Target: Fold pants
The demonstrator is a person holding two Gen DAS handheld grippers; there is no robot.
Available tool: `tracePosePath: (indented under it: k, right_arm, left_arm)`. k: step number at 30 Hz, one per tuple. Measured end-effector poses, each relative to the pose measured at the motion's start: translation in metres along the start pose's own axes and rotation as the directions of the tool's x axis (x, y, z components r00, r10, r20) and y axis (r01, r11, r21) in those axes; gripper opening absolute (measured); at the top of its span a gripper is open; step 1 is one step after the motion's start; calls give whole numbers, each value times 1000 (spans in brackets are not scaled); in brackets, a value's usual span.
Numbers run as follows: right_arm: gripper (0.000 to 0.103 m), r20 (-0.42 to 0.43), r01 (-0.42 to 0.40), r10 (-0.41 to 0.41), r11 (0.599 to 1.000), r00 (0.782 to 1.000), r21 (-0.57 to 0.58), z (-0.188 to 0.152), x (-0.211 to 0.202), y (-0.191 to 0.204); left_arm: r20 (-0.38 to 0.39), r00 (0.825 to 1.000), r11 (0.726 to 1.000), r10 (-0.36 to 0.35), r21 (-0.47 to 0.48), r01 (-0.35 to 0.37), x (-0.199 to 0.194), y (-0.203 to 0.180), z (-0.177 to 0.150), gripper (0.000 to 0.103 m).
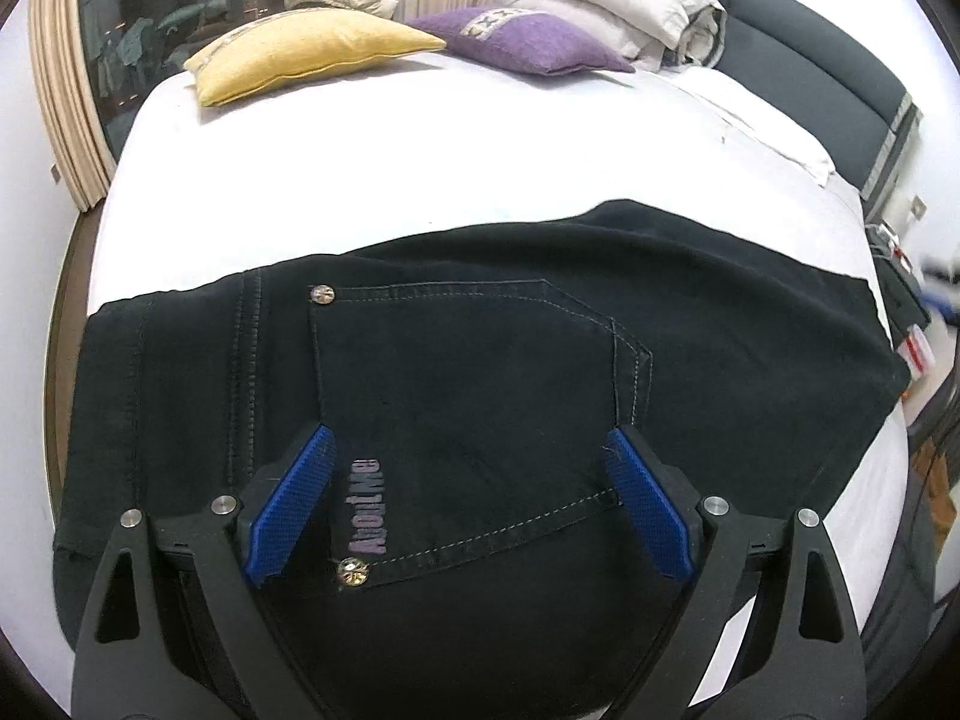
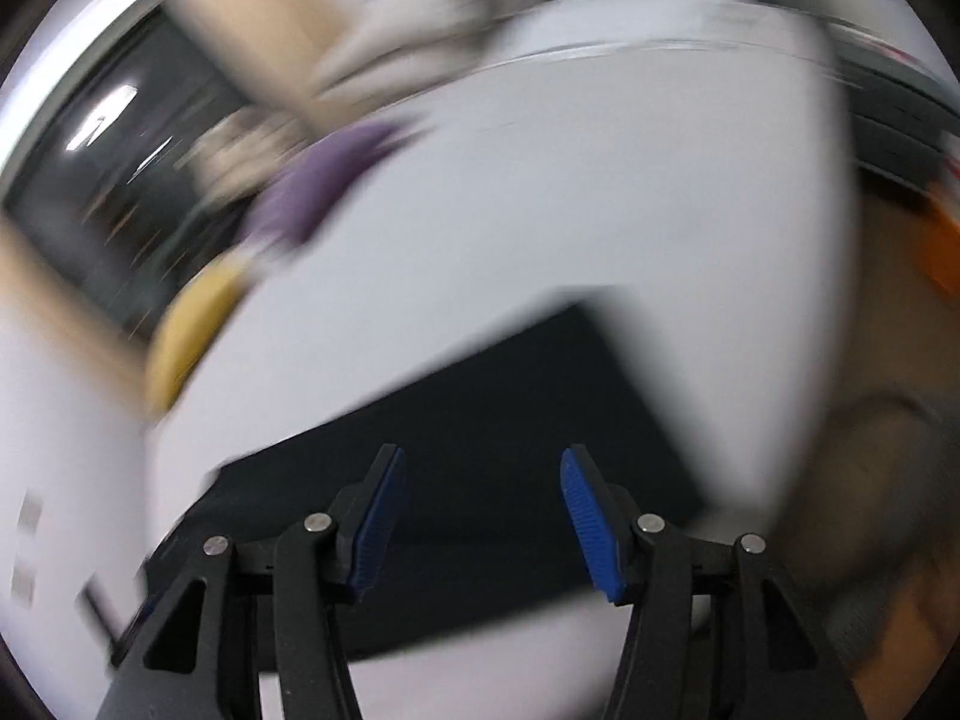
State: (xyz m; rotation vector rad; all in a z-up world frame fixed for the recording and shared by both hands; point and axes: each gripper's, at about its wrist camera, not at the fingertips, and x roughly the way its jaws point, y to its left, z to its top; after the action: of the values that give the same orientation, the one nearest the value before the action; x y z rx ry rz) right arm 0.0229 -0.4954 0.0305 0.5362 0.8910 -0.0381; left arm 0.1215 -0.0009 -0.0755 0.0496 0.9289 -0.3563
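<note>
Both tools stand wide with nothing held: the left tool (image 1: 471, 450) over the black pants (image 1: 480, 360) folded on the white bed (image 1: 390, 180), the right tool (image 2: 483, 468) above them too, its view smeared by blur, pillows barely readable.

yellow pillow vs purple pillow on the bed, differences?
The yellow pillow is plain-faced with a pale band along its far edge; the purple pillow carries a patterned patch on top. Yellow lies left, nearer the window; purple lies right, against the folded duvet. Both rest on the white sheet.
</note>
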Motion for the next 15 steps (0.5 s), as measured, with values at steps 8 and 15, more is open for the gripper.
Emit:
tracePosePath:
  k: [8,15]
  right_arm:
    - [39,-426,-253,176,958,887,-132,3,203,158]
    - [0,-351,-55,46,998,935,-14,34,281,119]
  left_arm:
    - [2,999,993,-41,107,41,11,-26,-13,92]
    - [-5,1000,993,-30,111,30,18,-19,-29,92]
